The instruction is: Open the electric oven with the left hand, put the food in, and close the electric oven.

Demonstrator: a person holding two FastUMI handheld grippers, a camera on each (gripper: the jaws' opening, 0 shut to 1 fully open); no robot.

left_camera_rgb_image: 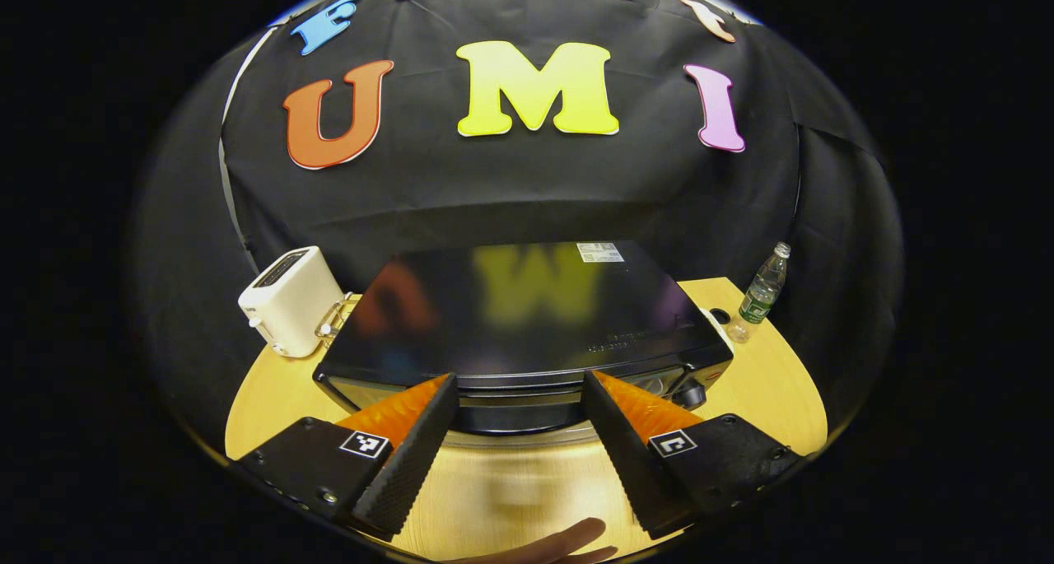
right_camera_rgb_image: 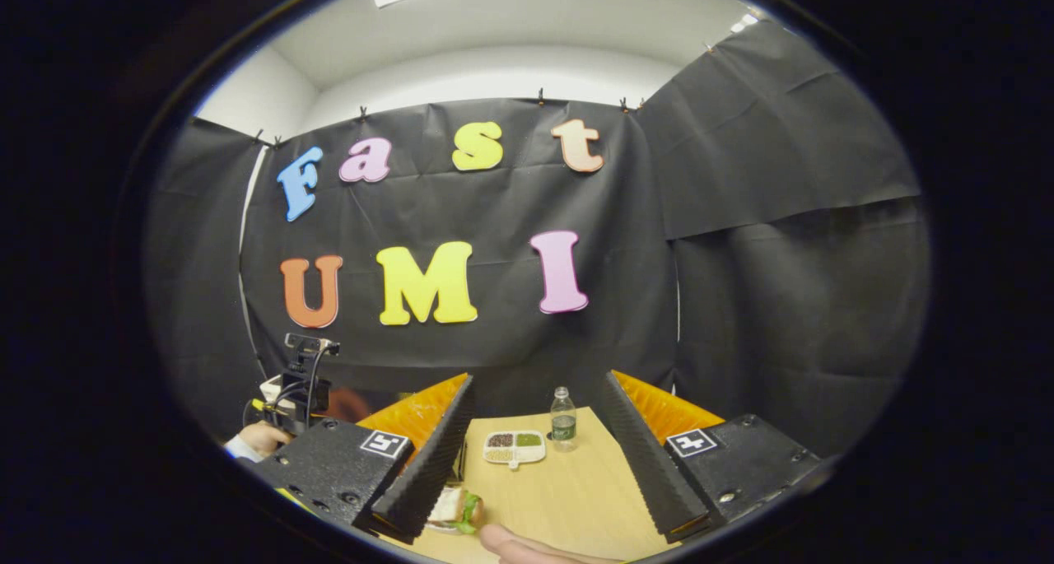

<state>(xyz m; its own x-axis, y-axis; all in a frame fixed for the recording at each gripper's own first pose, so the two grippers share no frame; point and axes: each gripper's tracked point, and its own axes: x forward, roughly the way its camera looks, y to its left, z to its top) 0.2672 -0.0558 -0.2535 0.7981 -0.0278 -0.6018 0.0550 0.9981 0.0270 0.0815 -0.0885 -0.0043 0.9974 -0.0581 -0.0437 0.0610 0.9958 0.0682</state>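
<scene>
A: Left claw [left_camera_rgb_image: 520,420] gapes wide, empty, above the glossy black electric oven [left_camera_rgb_image: 527,325] mid-worktop, door shut

B: Right claw [right_camera_rgb_image: 535,440] spread too, sandwich [right_camera_rgb_image: 454,508] below, near edge. Handle next, I'd say

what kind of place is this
Likely a staged recording booth set up as a kitchen counter: a wooden table draped round with black cloth, holding an electric oven, a white toaster and a sandwich.
</scene>
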